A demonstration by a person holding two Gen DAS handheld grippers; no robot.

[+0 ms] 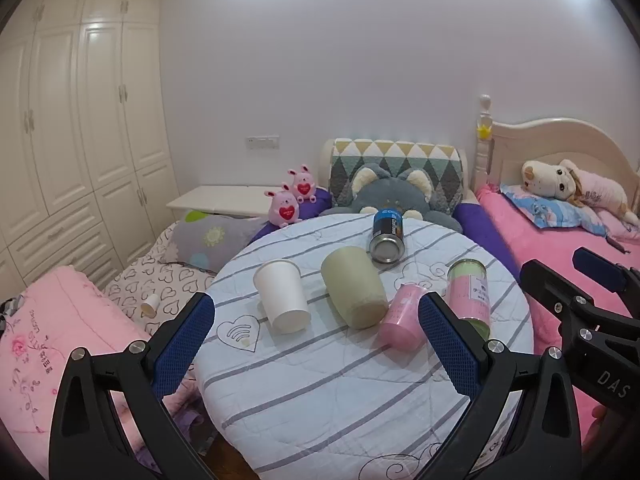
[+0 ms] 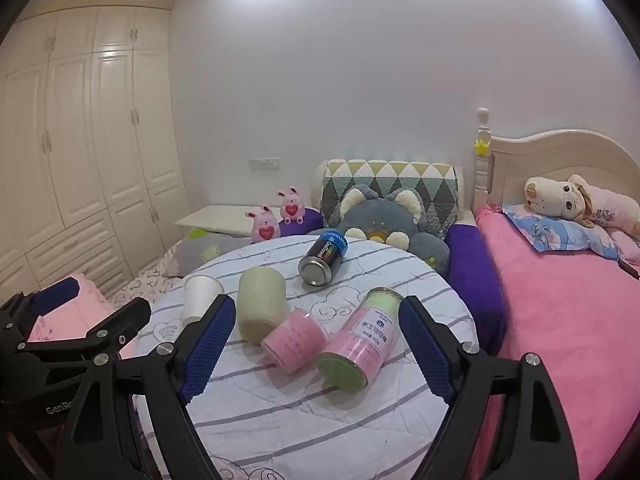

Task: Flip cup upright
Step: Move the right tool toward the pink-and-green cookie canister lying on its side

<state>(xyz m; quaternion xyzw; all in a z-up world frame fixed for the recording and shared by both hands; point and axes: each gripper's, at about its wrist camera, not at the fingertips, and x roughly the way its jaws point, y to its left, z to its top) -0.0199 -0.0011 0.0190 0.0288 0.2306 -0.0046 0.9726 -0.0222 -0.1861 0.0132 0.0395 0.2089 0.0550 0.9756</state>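
Note:
Several containers lie on their sides on a round table with a striped cloth (image 1: pixel 320 400): a white paper cup (image 1: pixel 282 296) (image 2: pixel 198 298), an olive-green cup (image 1: pixel 354 286) (image 2: pixel 260 304), a small pink cup (image 1: pixel 402 314) (image 2: pixel 296 340), a pink-and-green jar (image 1: pixel 470 294) (image 2: pixel 362 338) and a blue metal can (image 1: pixel 386 236) (image 2: pixel 324 256). My left gripper (image 1: pixel 316 344) is open and empty, hovering at the near side of the table. My right gripper (image 2: pixel 316 348) is open and empty, with the pink cup and the jar between its fingers in view.
A pink bed (image 2: pixel 560 320) with a plush dog (image 2: pixel 568 200) stands to the right. A grey plush cat (image 1: pixel 392 196) and a patterned cushion sit behind the table. Pink bedding (image 1: pixel 48 344) lies left, a white wardrobe (image 1: pixel 80 120) beyond it.

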